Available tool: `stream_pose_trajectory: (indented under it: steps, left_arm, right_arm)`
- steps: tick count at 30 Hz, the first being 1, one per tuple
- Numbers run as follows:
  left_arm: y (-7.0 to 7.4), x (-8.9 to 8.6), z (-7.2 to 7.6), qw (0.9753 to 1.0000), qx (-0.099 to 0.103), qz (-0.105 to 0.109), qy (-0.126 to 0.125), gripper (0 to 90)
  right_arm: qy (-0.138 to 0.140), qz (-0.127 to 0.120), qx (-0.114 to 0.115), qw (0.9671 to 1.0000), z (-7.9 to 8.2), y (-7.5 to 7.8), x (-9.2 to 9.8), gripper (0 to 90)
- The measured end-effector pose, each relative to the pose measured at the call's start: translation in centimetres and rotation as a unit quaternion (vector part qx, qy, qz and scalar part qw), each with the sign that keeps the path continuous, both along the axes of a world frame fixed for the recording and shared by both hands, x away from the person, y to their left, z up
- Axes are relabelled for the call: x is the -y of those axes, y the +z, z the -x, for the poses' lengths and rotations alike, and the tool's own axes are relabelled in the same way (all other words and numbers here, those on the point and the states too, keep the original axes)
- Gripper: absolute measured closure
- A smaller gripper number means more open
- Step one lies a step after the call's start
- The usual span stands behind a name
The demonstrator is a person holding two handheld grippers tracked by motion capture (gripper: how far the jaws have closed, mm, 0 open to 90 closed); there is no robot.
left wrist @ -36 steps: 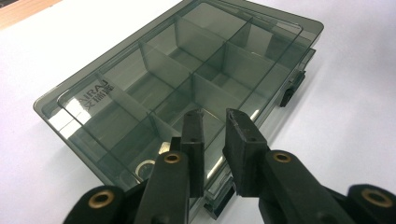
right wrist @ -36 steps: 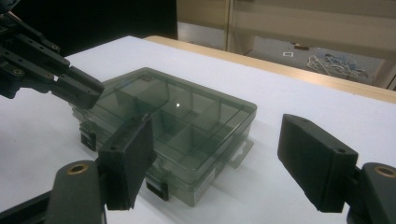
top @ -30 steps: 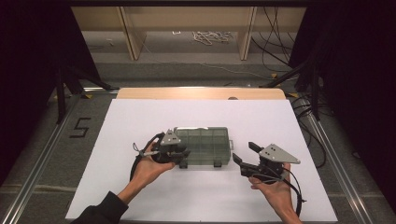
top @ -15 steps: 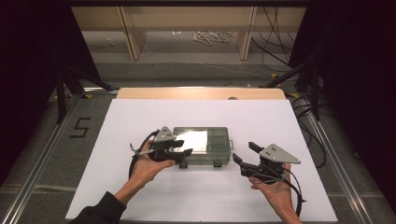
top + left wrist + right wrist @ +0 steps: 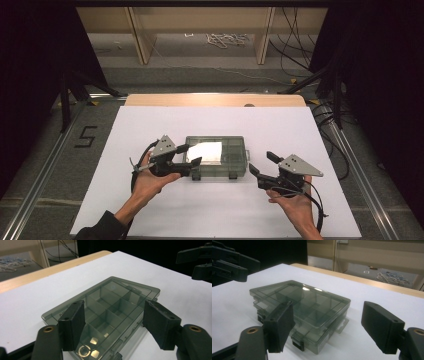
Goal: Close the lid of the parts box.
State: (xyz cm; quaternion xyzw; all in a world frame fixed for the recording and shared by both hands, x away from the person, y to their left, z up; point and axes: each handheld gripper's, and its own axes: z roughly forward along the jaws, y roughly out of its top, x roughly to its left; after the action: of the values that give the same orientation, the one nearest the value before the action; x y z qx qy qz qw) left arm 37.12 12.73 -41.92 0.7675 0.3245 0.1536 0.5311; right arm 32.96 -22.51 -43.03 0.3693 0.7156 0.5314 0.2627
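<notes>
Right now the smoky plastic compartment box lies flat mid-surface, lid down. Left gripper hovers over its left end w/ fingers apart; right gripper sits just off the right end, fingers also apart. Risk: the box looks light & slick, so a one-sided push prob skids or spins it, or pops a front latch & spills the small metal bits inside.

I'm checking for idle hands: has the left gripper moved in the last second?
Yes. The left gripper has drawn back toward the table's left side; measured against the compartment box, it now sits at the box's left end, jaws open.
</notes>
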Motion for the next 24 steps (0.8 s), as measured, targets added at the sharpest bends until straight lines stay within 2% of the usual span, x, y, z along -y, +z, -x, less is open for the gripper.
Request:
stream_pose_trajectory:
  steps: [1, 2, 6, 12, 16, 19, 24]
  left_arm:
    - [0.0, -0.1, 0.1, 0.9999, -0.001, 0.01, 0.004, 33.1]
    - [0.1, -0.4, 0.2, 0.9999, 0.006, 0.01, 0.004, 32.5]
    - [0.0, -1.1, 0.7, 0.9996, 0.01, 0.028, -0.002, 27.9]
    - [-0.2, -2.1, 1.6, 0.9992, 0.023, 0.033, -0.002, 24.6]
    - [0.1, -2.7, 2.1, 0.999, 0.036, 0.027, -0.001, 24.2]
    - [0.1, -3.0, 2.4, 0.9987, 0.039, 0.033, -0.002, 23.7]
    - [-0.1, -3.4, 2.6, 0.9987, 0.044, 0.024, -0.003, 23.7]
  right_arm:
    - [0.001, 0.0, -0.001, 1.0, 0.0, 0.0, 0.0, 26.4]
    - [0.001, 0.003, -0.004, 1.0, 0.0, 0.1, 0.1, 25.7]
    - [0.009, -0.001, -0.001, 1.0, 0.2, 0.1, -0.1, 24.0]
    - [0.014, -0.006, 0.007, 0.9999, 0.7, 0.3, -0.1, 21.3]
    - [0.015, -0.006, 0.004, 0.9999, 0.8, 0.2, -0.1, 20.4]
    - [0.016, -0.012, 0.014, 0.9997, 0.8, 0.2, -0.1, 19.5]
    - [0.015, -0.013, 0.017, 0.9997, 1.0, 0.3, 0.0, 18.3]
